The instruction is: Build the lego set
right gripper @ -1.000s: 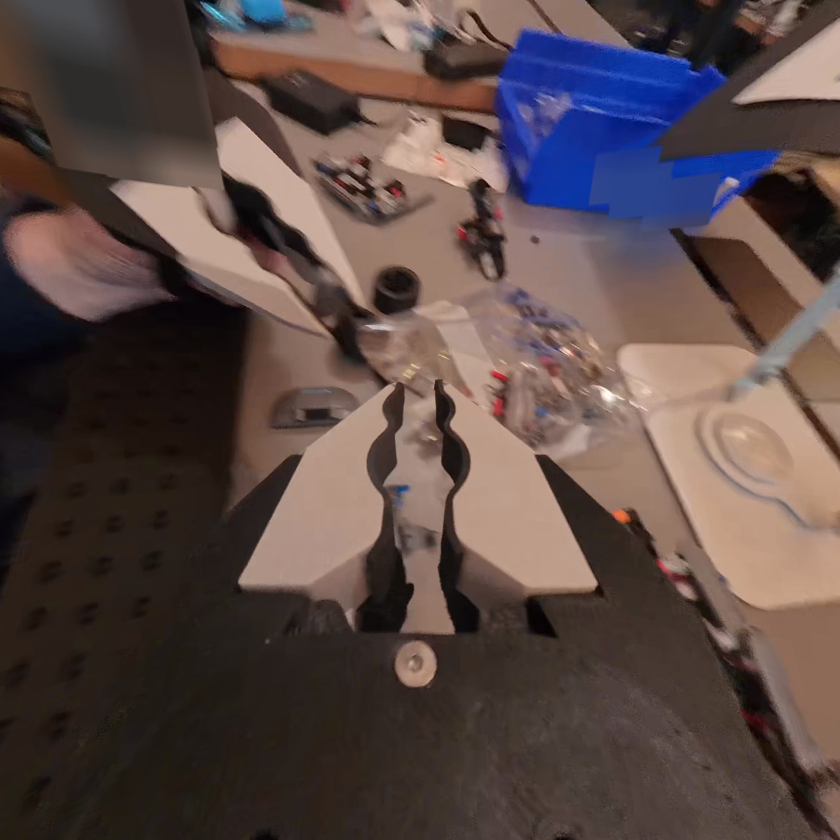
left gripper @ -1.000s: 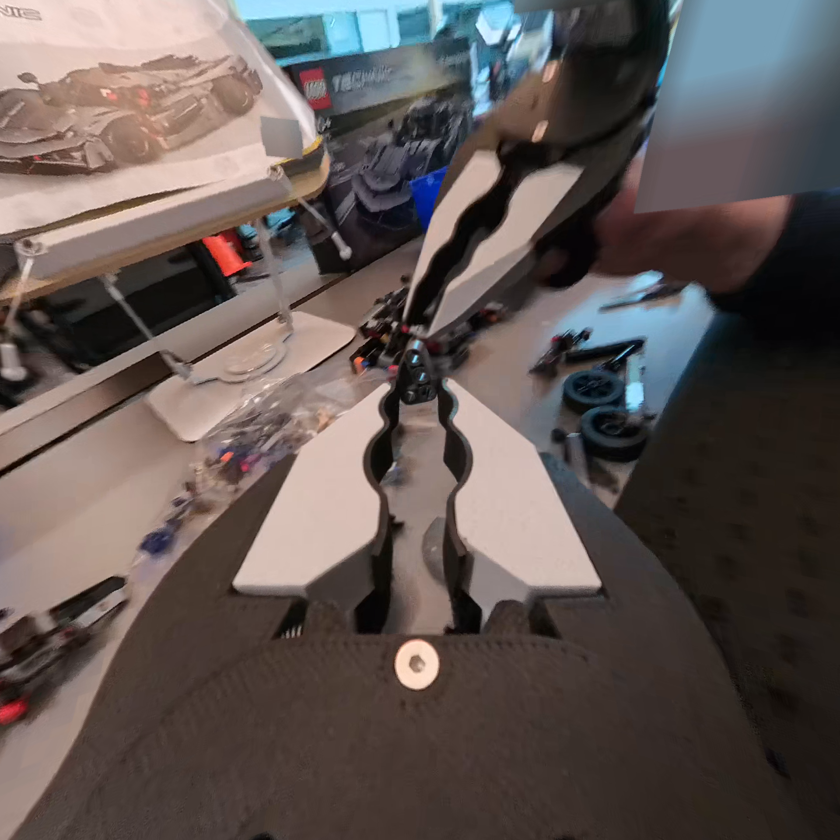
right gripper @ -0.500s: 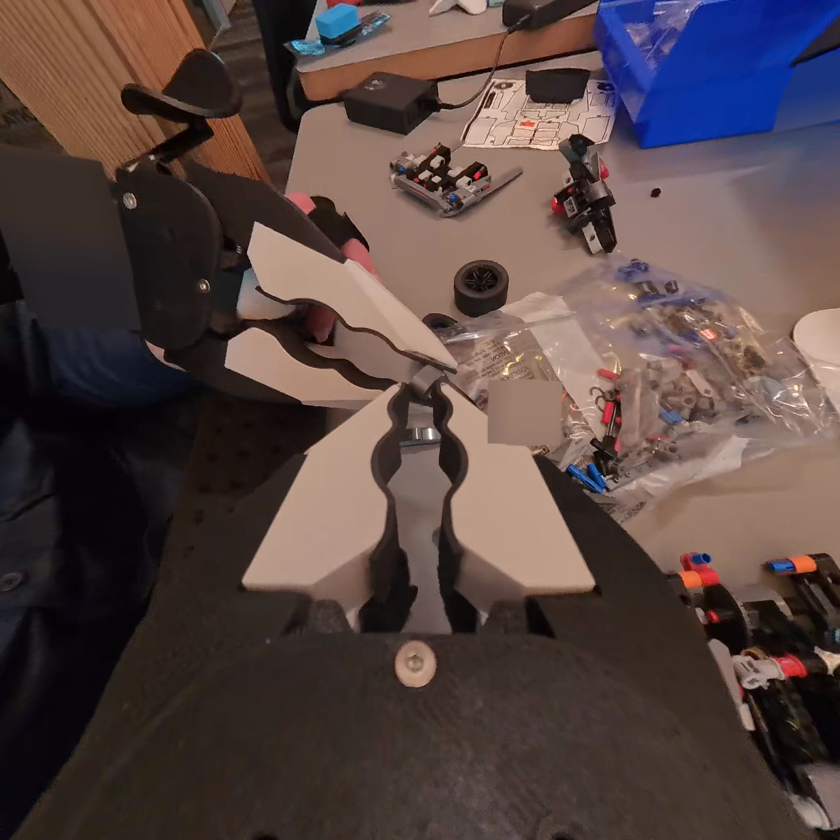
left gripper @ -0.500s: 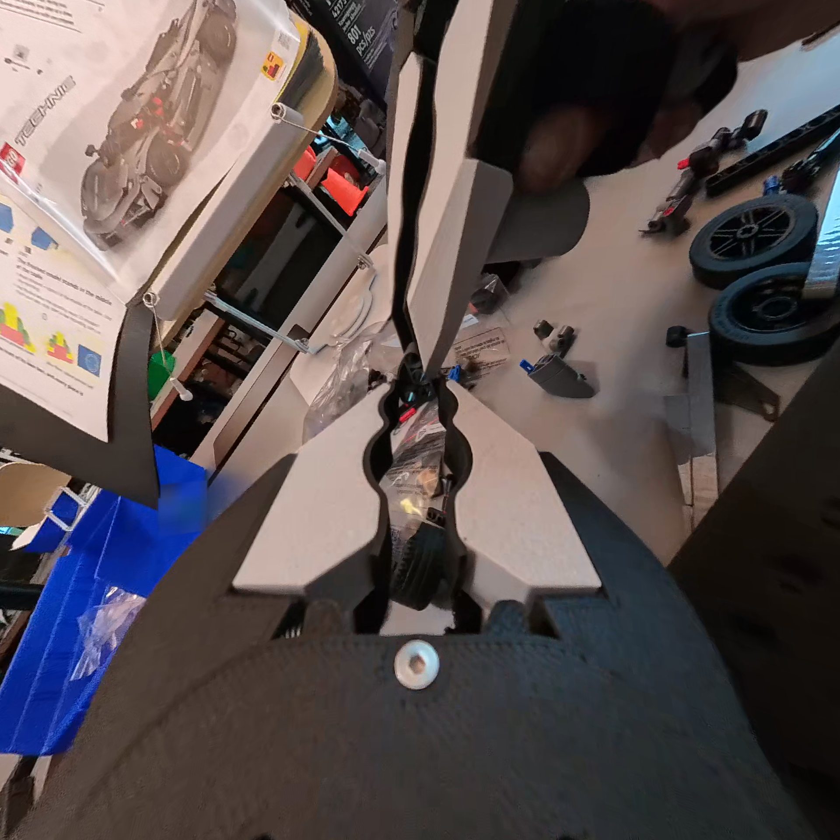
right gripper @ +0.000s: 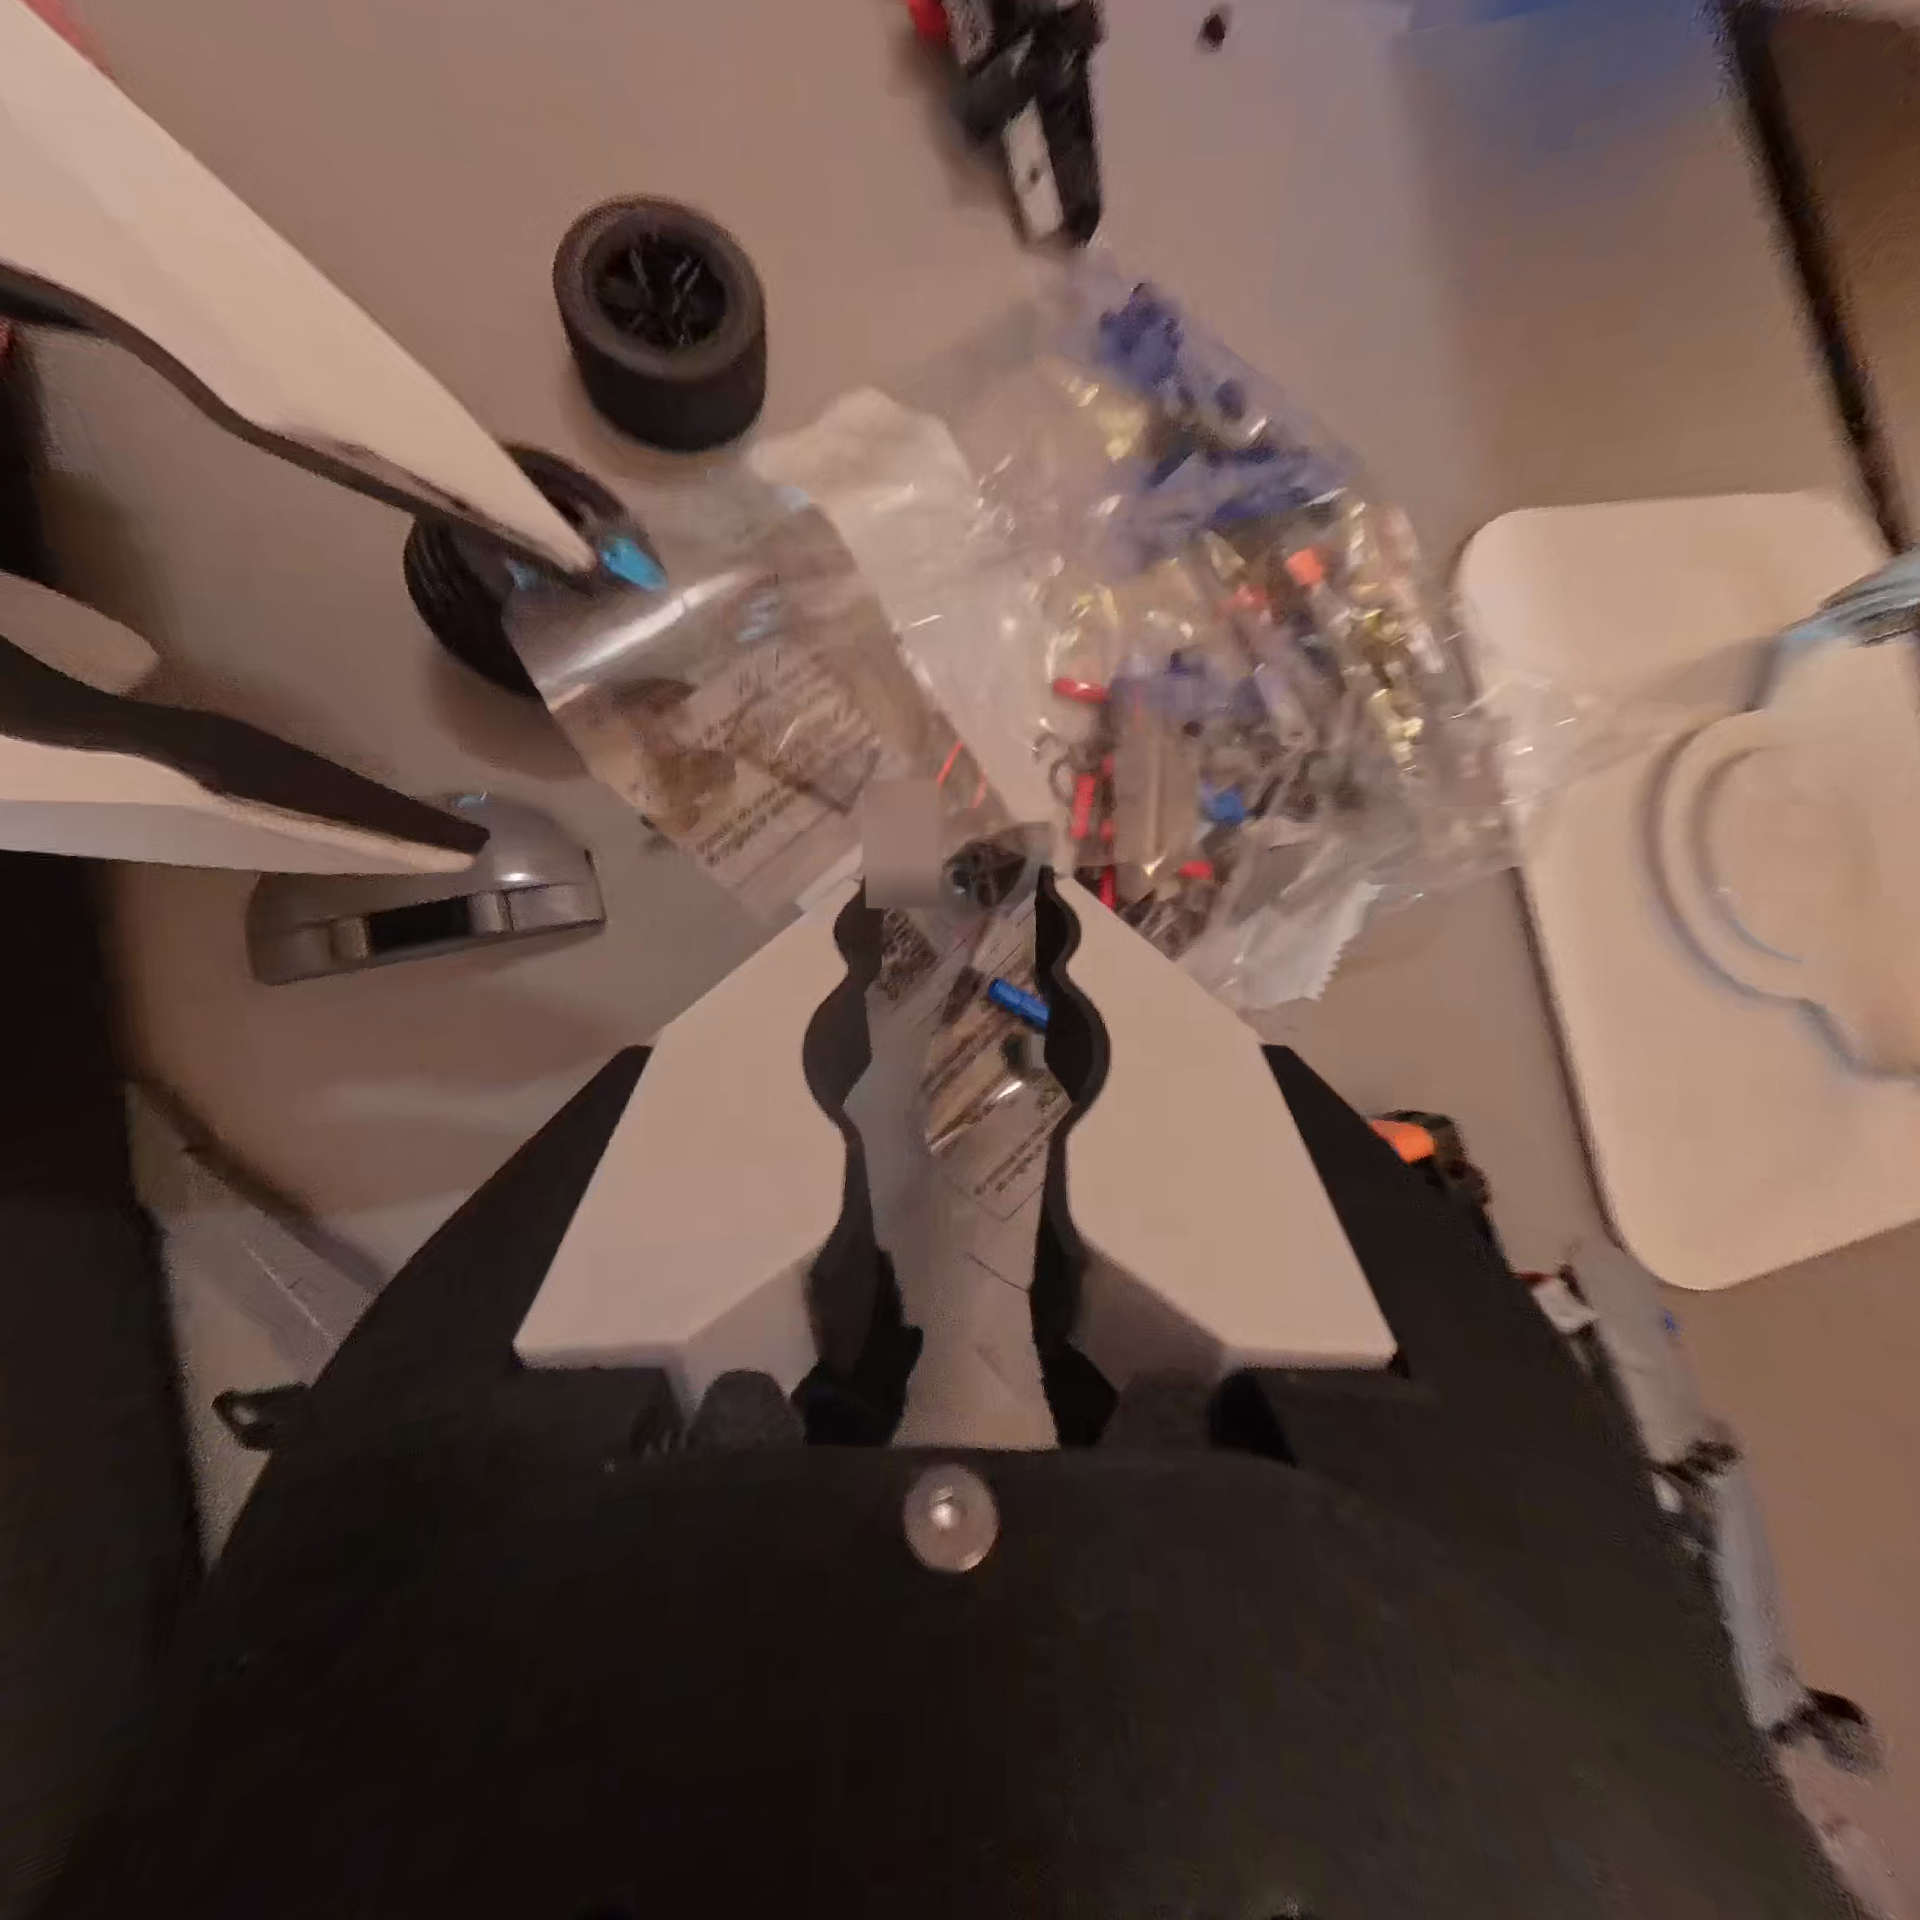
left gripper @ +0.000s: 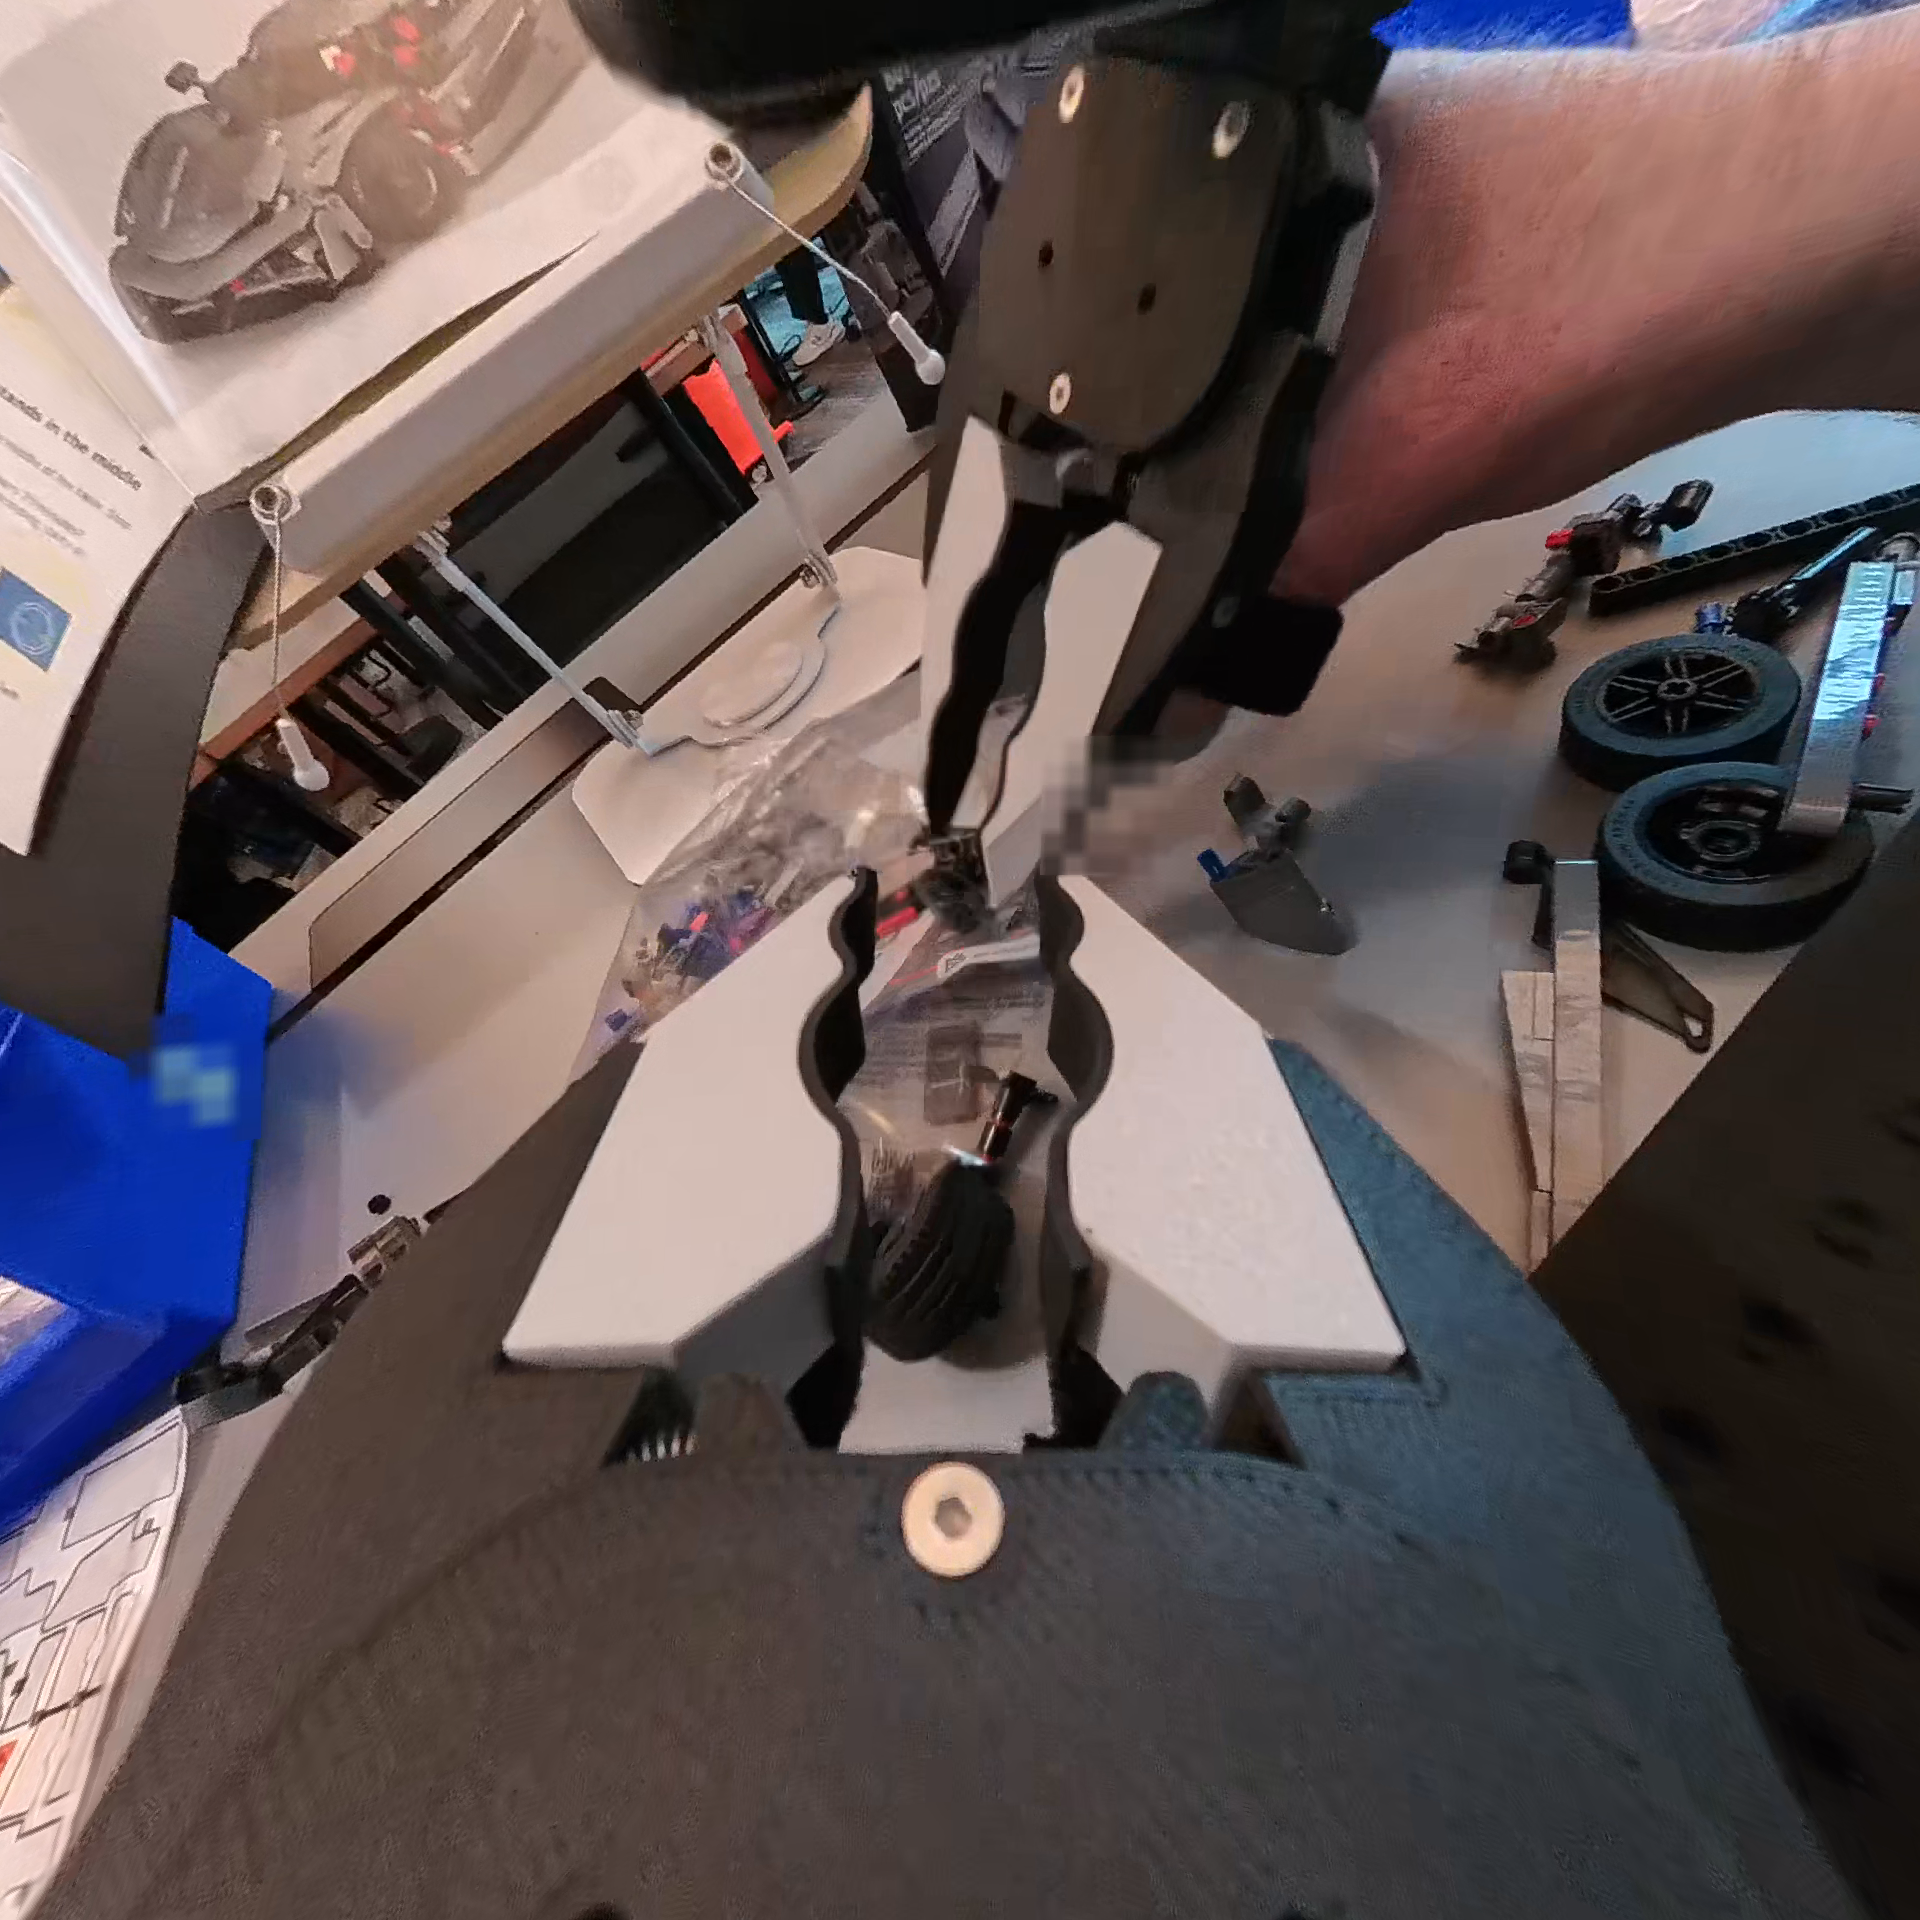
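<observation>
Lego pieces sit in a clear bag (right gripper: 1195,675) on the grey table (right gripper: 364,1091), directly beneath both tools. Right gripper (right gripper: 945,894) hangs over the bag with its tongs spread. A small black piece (right gripper: 982,873) lies just ahead of its tips, and whether they touch it cannot be told. Left gripper (left gripper: 951,904) is likewise spread, pinching nothing, one finger (right gripper: 312,343) crossing over a black tyre (right gripper: 468,603) with a blue bit at its tip. A second tyre (right gripper: 665,322) stands beyond, and a grey curved panel (right gripper: 416,914) lies beside the bag. Farther out are two wheels (left gripper: 1683,707), a blue bin (left gripper: 104,1143) and the instruction booklet (left gripper: 312,208) on its white stand (right gripper: 1714,883)
</observation>
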`<state>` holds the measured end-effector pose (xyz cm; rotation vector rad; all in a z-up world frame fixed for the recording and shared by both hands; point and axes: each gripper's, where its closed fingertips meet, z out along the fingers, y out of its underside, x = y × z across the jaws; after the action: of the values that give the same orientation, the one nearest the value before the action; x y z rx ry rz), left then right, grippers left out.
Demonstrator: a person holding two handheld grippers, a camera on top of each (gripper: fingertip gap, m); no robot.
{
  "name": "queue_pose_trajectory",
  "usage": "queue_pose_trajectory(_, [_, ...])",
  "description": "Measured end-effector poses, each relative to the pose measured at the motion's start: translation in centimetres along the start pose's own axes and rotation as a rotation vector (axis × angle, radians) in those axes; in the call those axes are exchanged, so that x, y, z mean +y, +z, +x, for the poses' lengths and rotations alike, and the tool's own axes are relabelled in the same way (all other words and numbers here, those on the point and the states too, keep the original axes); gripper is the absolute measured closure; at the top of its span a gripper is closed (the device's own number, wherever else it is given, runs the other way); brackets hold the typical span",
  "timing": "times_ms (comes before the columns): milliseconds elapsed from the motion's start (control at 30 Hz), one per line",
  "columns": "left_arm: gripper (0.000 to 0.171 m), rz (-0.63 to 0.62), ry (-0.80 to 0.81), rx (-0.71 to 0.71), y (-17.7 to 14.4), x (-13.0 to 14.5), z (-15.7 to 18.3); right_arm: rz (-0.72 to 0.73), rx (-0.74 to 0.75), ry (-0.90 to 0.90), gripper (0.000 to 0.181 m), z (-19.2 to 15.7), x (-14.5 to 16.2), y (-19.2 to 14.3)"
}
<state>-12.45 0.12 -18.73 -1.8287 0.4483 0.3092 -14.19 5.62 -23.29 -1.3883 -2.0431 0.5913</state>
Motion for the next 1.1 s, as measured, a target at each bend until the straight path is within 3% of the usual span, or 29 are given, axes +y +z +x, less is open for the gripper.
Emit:
queue_pose_trajectory(133, [0.144,0.02,-0.022,0.009,-0.2,-0.2,-0.1,0.115,0.029,-0.051,0.156,0.5,-1.7,-3.2])
queue_pose_trajectory(200, [0.144,0.014,-0.034,0.023,-0.1,0.0,0.0,0.143,-0.078,-0.08,0.162,-1.0,-1.4,-4.4])
queue_pose_trajectory(267, [0.144,0.015,-0.041,0.022,-0.1,0.0,-0.1,0.049,-0.243,-0.087,0.172,-3.3,1.3,-4.8])
queue_pose_trajectory(333, [0.145,0.023,-0.05,0.03,-0.2,-0.1,0.0,-0.058,-0.339,-0.028,0.155,-4.4,3.9,-4.1])
queue_pose_trajectory(433, [0.145,0.006,-0.052,0.039,0.1,0.1,0.1,-0.145,-0.409,0.039,0.138,-5.3,5.4,-2.9])
queue_pose_trajectory(600, [0.145,-0.01,-0.041,0.072,0.3,0.4,0.7,-0.181,-0.395,0.021,0.157,-5.6,6.1,-2.4])
queue_pose_trajectory(700, [0.144,-0.022,-0.027,0.093,0.5,0.5,1.2,-0.097,-0.422,0.037,0.161,-5.7,5.0,-3.4])
queue_pose_trajectory(900, [0.134,0.032,0.075,0.146,0.3,-0.8,3.4,0.231,-0.516,0.156,0.161,-5.3,0.0,-6.8])
queue_pose_trajectory(967, [0.133,0.033,0.08,0.18,0.4,-0.8,4.1,0.322,-0.509,0.081,0.162,-5.6,-1.1,-7.9])
queue_pose_trajectory(1100, [0.143,0.109,-0.06,0.32,-0.3,-2.0,4.9,0.422,-0.447,-0.101,0.162,-6.9,-2.4,-9.2])
